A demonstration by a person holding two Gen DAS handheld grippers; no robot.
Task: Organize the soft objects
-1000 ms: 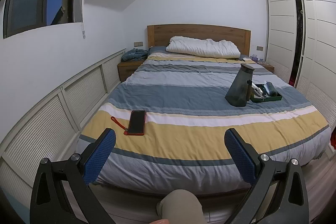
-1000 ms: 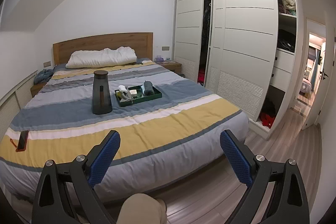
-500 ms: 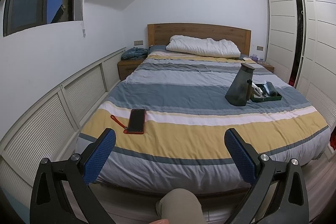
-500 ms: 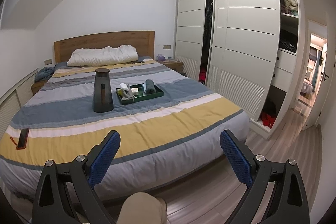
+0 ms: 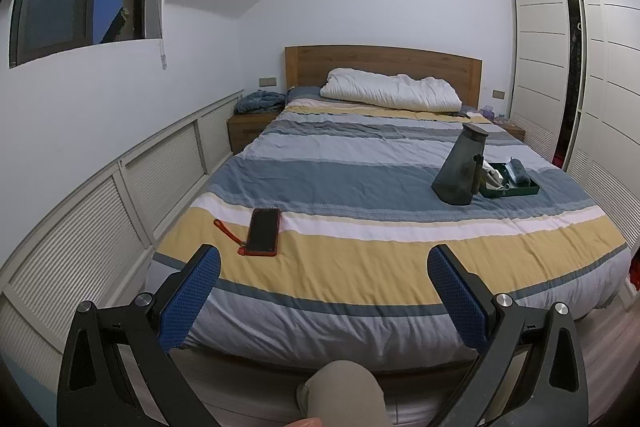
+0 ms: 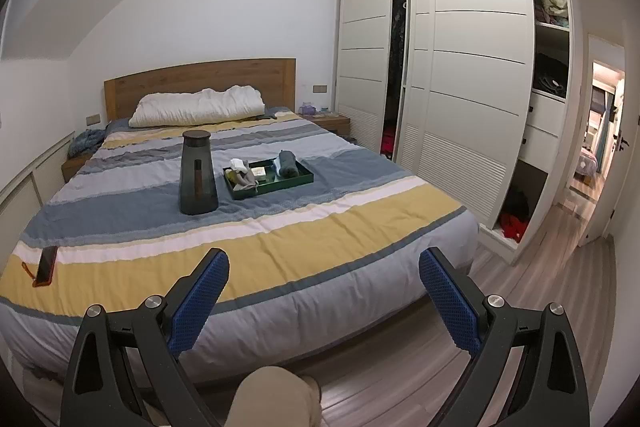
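Two grippers, left (image 5: 324,267) and right (image 6: 324,271), hold their jaws apart, empty. One green tray (image 6: 298,181) on one striped bed (image 6: 280,239) contains several rolled cloths (image 6: 287,163), beside one dark carafe (image 6: 198,173).

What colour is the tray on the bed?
Dark green. The tray shows best in the right wrist view, sitting on the striped bedspread beside the dark jug.

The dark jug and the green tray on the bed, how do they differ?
The dark jug stands tall and upright, narrowing toward its lid; the green tray lies low and flat. The jug is smoky grey and see-through, the tray solid green. The tray holds rolled cloths; what the jug holds cannot be told. Both rest side by side on the striped bedspread.
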